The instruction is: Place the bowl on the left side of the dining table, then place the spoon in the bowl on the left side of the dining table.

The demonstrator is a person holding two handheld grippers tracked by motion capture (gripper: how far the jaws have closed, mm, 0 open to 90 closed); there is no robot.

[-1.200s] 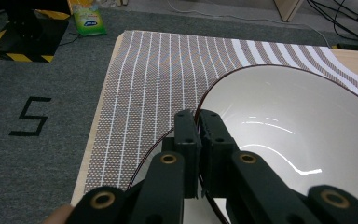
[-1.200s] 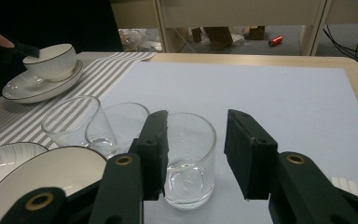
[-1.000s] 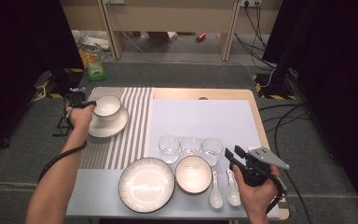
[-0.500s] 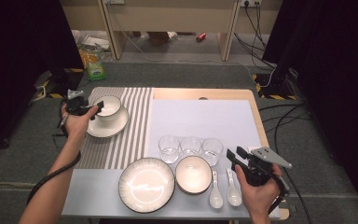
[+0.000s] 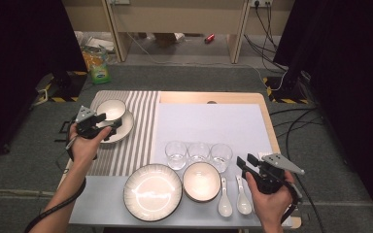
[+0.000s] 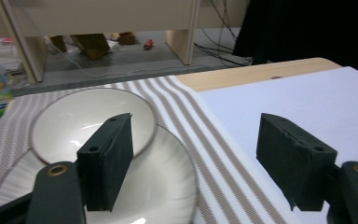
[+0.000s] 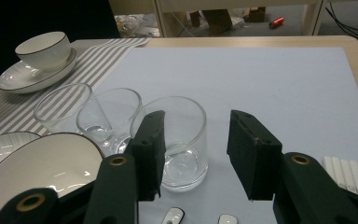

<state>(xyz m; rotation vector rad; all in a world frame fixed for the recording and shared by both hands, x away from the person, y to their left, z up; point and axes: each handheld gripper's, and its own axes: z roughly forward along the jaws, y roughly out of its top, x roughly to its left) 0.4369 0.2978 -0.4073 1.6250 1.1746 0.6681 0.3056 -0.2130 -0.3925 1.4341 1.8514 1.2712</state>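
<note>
Dark curtains close off both sides of the room, and between them a wooden tabletop (image 5: 233,97) carries a striped placemat (image 5: 136,136) and a pale lilac mat (image 5: 213,124).

Left gripper (image 5: 103,122) sits in the person's left hand (image 5: 83,143) at the placemat's outer edge. Its jaws have just been opening and stand wide with nothing between them. Just ahead of the jaws lies a small bowl (image 5: 110,109) resting in a shallow plate (image 5: 121,130); in the left gripper view the bowl (image 6: 88,121) shows past the nearer jaw, with the plate (image 6: 158,177) under it, and neither pad touches them.

Right gripper (image 5: 245,162) is held in the right hand (image 5: 269,201) at the near right corner of the tabletop. Its jaws have also been opening and stand wide, empty. Straight ahead of them, seen in the right gripper view, is a clear glass (image 7: 179,140), close in front of the jaw tips but not between the pads. Beyond it on the gripper's left stand two more glasses (image 7: 109,116) and (image 7: 60,112). Just beside the right gripper lie two white spoons (image 5: 233,196), and farther over on that side a deep bowl (image 5: 201,181) and a large ribbed plate (image 5: 152,191). White slats (image 7: 349,172) lie near the right jaw.
</note>
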